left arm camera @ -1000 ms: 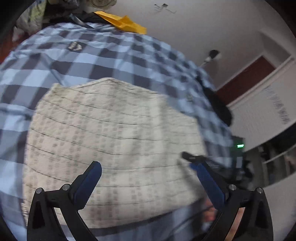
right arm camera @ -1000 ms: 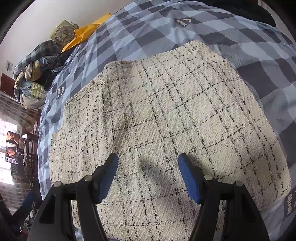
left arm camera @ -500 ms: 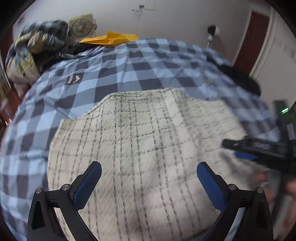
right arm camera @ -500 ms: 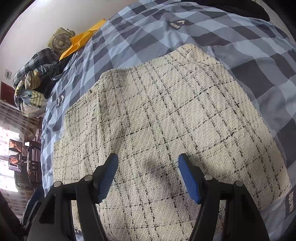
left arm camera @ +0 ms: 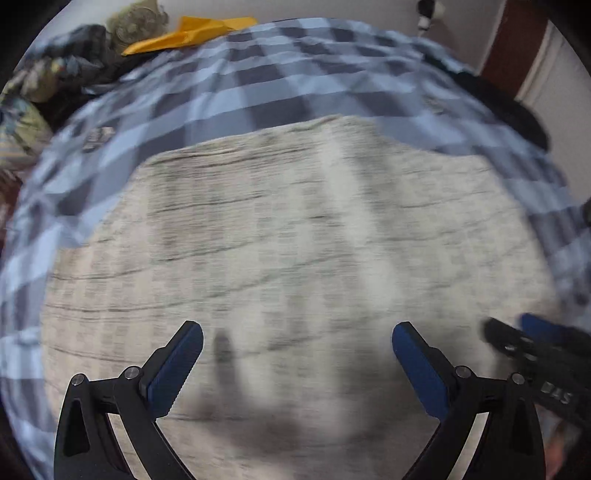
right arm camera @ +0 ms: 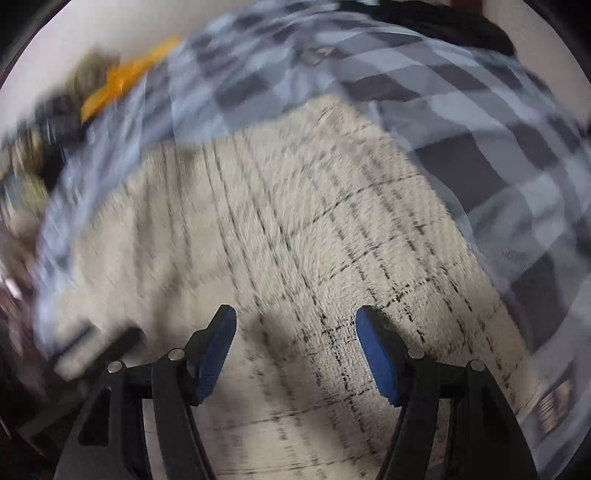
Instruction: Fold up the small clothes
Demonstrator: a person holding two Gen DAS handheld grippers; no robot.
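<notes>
A cream tweed garment [left arm camera: 295,229] with thin black check lines lies spread flat on a blue and grey checked bedspread [left arm camera: 280,81]. My left gripper [left arm camera: 297,338] hangs close above its near part, pointing steeply down, open with nothing between its blue pads. The other gripper shows as a blurred black and blue shape at that view's right edge. In the right wrist view the same garment [right arm camera: 332,229] fills the middle, and my right gripper [right arm camera: 295,321] is open just above it, empty. Both views are motion blurred.
A yellow item [left arm camera: 192,33] and a pile of clothes [left arm camera: 33,107] lie at the bed's far left. A dark garment [left arm camera: 509,114] sits at the far right edge, near a brown door [left arm camera: 513,48]. The bedspread [right arm camera: 517,155] surrounds the cream garment.
The left gripper swung across and dropped toward the garment, which now fills more of its view. The right gripper tilted and sank slightly. Both stayed open.
</notes>
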